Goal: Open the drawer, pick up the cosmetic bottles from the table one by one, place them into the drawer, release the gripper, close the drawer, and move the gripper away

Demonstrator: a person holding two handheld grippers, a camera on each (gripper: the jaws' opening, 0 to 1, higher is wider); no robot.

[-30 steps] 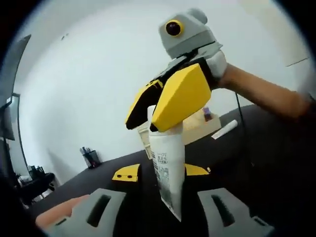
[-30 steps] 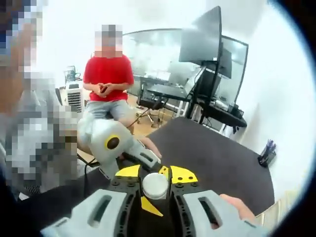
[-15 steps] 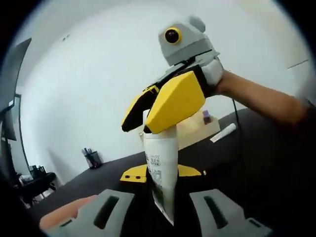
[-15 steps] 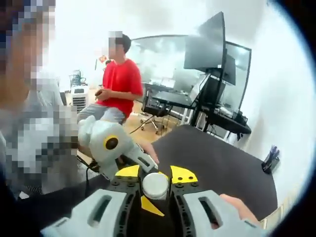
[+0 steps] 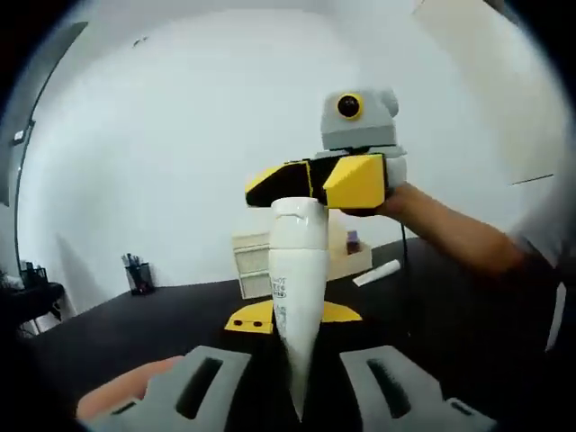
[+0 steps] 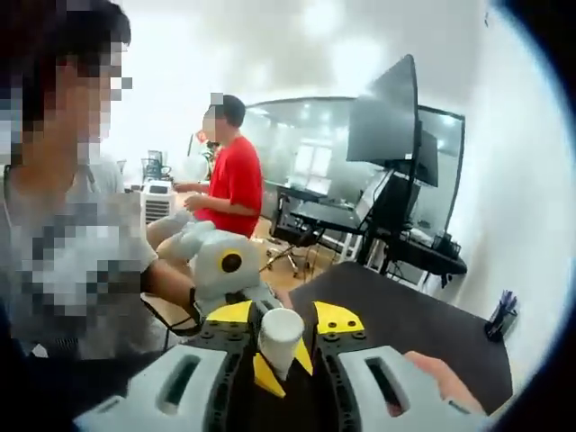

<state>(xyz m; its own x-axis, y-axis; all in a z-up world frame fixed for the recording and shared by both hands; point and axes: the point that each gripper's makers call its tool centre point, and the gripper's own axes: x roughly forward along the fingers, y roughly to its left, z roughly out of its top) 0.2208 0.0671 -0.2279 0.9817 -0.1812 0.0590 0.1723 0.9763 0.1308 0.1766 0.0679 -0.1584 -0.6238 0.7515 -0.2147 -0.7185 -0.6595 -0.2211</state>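
A white cosmetic tube [image 5: 295,270] stands upright with its crimped end between the yellow tips of my left gripper [image 5: 297,315], which is shut on it. My right gripper [image 5: 288,184] reaches in from the right, level across the tube's top, held by a person's hand. In the right gripper view the tube's white cap [image 6: 281,335] sits tilted between the tips of my right gripper [image 6: 283,317], with almost no gap. A beige drawer unit [image 5: 256,263] stands on the black table [image 5: 162,324] behind the tube. A second white tube [image 5: 376,273] lies on the table to the right.
A pale wooden box [image 5: 353,259] with a small purple bottle [image 5: 353,238] on it stands beside the drawer unit. A pen holder [image 5: 135,272] is at the far left. A person in a red shirt [image 6: 236,180], a monitor [image 6: 387,117] and desks lie beyond the table.
Both views have swung. My right gripper has turned from slanting downward to level across the tube's top, and the cap now looks tilted between its tips. The tube stands straighter.
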